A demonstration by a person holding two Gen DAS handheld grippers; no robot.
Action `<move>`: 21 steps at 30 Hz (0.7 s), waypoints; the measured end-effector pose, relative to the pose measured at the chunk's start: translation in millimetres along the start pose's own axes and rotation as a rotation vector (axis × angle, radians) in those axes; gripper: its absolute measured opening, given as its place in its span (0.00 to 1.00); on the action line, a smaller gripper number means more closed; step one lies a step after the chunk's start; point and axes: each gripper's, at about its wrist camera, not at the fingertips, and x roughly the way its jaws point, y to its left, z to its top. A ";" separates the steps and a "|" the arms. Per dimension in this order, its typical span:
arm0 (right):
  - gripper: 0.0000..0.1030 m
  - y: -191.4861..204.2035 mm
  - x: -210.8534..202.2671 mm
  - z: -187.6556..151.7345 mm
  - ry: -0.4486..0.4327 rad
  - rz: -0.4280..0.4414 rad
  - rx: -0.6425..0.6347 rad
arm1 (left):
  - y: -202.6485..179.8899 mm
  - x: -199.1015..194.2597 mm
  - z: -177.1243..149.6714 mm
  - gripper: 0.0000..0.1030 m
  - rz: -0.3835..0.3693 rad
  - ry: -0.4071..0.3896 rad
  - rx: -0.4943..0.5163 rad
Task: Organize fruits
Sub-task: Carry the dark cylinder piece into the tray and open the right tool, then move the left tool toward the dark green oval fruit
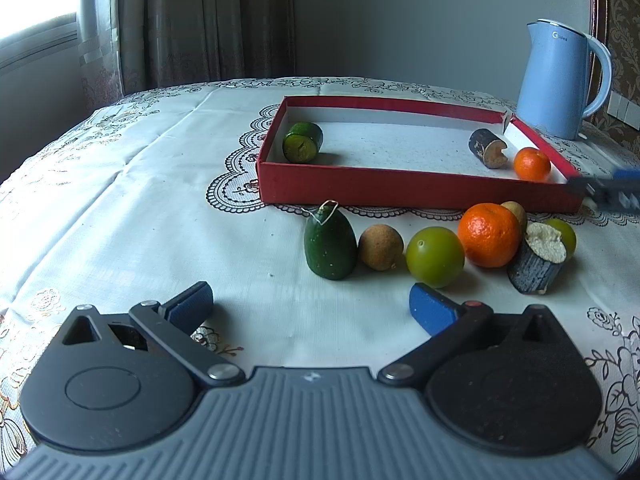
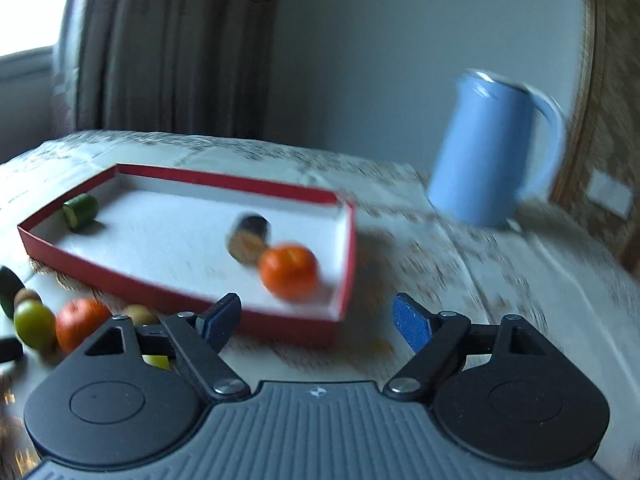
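A red tray holds a green cut piece, a dark cut piece and a small orange. In front of it on the cloth lie a dark green avocado, a brown round fruit, a green round fruit, a large orange and a dark cut piece. My left gripper is open and empty, just short of this row. My right gripper is open and empty at the tray's near right corner; its view is blurred.
A light blue kettle stands behind the tray at the right. The table has a white embroidered cloth. Curtains and a window are at the back left. The right gripper's tip shows at the left view's right edge.
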 end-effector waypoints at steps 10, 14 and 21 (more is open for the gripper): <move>0.81 -31.3 -1.9 -29.7 0.118 0.047 0.139 | 0.0 -0.1 0.0 1.00 0.000 0.000 0.000; 0.86 -26.6 -0.1 -32.0 0.131 0.049 0.112 | 0.1 -0.3 0.0 1.00 -0.001 -0.001 -0.001; 0.90 -29.7 0.5 -32.6 0.133 0.082 0.134 | 0.7 -1.3 1.0 1.00 0.017 -0.005 -0.003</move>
